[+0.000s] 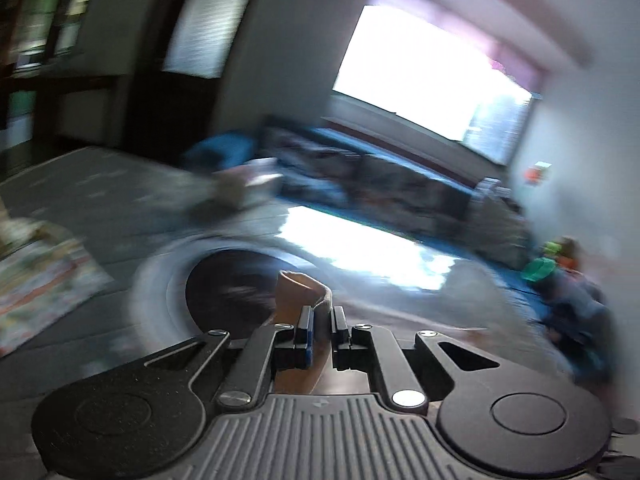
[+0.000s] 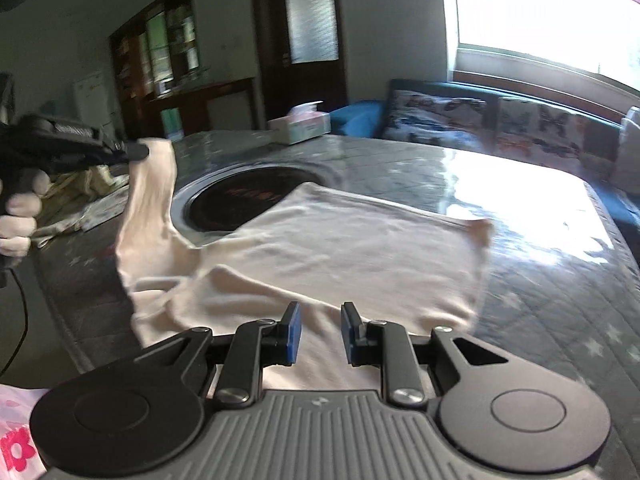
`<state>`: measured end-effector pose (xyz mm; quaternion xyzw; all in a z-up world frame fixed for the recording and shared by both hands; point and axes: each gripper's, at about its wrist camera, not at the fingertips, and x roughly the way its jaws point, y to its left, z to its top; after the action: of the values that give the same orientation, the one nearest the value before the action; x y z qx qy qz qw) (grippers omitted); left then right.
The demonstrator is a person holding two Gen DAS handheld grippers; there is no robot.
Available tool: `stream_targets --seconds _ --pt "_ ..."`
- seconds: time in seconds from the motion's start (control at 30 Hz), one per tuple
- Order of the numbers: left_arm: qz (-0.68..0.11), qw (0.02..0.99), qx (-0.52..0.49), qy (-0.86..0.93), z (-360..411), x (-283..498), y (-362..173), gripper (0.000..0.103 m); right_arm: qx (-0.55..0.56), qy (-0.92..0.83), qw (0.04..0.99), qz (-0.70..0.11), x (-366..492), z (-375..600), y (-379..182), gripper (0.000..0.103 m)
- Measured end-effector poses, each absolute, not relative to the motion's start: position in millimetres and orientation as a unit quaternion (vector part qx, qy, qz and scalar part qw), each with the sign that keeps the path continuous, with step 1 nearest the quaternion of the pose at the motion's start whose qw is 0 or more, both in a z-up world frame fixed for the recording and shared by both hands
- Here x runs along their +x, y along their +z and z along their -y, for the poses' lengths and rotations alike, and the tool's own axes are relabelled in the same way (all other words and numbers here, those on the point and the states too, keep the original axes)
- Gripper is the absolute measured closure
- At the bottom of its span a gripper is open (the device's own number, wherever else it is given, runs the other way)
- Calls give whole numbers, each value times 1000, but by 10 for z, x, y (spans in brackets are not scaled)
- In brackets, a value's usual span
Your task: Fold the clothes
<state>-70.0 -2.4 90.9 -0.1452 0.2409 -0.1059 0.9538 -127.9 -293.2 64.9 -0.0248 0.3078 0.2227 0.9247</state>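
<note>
A pale pink garment (image 2: 340, 248) lies spread on the grey star-quilted table (image 2: 540, 320), partly over a round dark inset (image 2: 236, 200). My left gripper (image 2: 136, 150) is at the left of the right wrist view, raised above the table and shut on one corner of the garment, which hangs from it in a long strip. In the blurred left wrist view, the same gripper (image 1: 322, 312) pinches a fold of pink cloth (image 1: 298, 292) between its pads. My right gripper (image 2: 320, 312) sits at the garment's near edge, where cloth fills the narrow gap between its blue pads.
A tissue box (image 2: 300, 124) stands at the table's far side. A patterned cloth (image 2: 80, 200) lies at the left edge, below a gloved hand (image 2: 20, 216). A blue sofa with butterfly cushions (image 2: 500, 120) runs under the bright window. A pink flowered bag (image 2: 16, 440) is at bottom left.
</note>
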Motion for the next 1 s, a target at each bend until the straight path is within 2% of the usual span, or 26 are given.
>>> stream_targets --seconds 0.23,0.6,0.8,1.0 --pt "-260 928 -126 -234 859 -650 970 94 6 168 938 -303 -1417 3396 624 82" --pt "-337 876 -78 -335 1746 -564 450 94 40 121 941 -314 -1534 3787 499 82" --pt "-364 858 -60 -358 1869 -580 253 90 45 122 940 -316 -1516 3781 494 82" --pt "-351 867 -48 -352 1589 -622 270 90 47 152 932 -325 -1441 3630 470 82"
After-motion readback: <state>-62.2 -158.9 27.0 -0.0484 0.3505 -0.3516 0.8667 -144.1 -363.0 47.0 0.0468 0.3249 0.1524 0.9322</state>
